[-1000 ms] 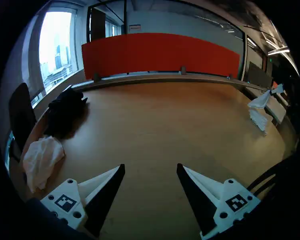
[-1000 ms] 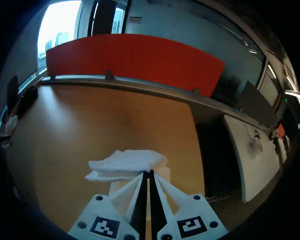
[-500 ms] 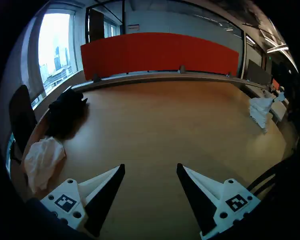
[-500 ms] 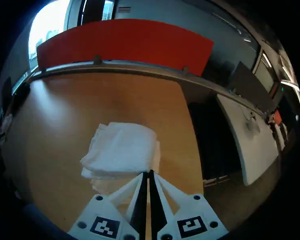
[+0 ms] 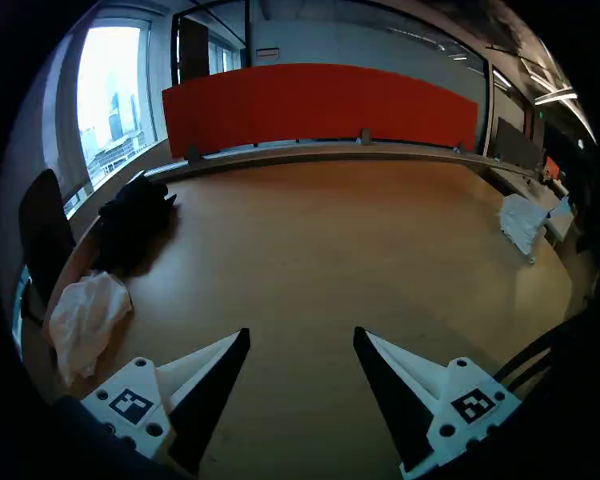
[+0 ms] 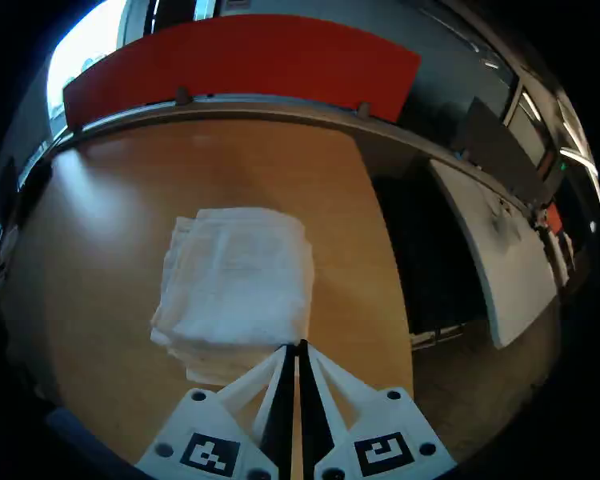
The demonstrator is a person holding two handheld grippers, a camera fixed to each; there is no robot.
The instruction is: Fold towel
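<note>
A folded white towel [image 6: 236, 280] lies flat on the wooden table [image 6: 116, 240] near its right edge. My right gripper [image 6: 297, 352] is shut, its fingertips pinching the towel's near edge. In the left gripper view the same towel [image 5: 522, 222] shows small at the far right of the table [image 5: 316, 240]. My left gripper [image 5: 300, 340] hovers low over bare wood at the near side, open wide, with nothing between its fingers.
A crumpled white cloth [image 5: 84, 320] and a black bundle [image 5: 132, 220] sit at the table's left edge beside a dark chair [image 5: 40, 224]. A red partition [image 5: 324, 104] runs along the far edge. Right of the towel the table ends at a dark gap, then a white desk [image 6: 492, 256].
The right gripper has lowered the towel from hanging bunched to lying flat on the table. The left gripper has stayed still.
</note>
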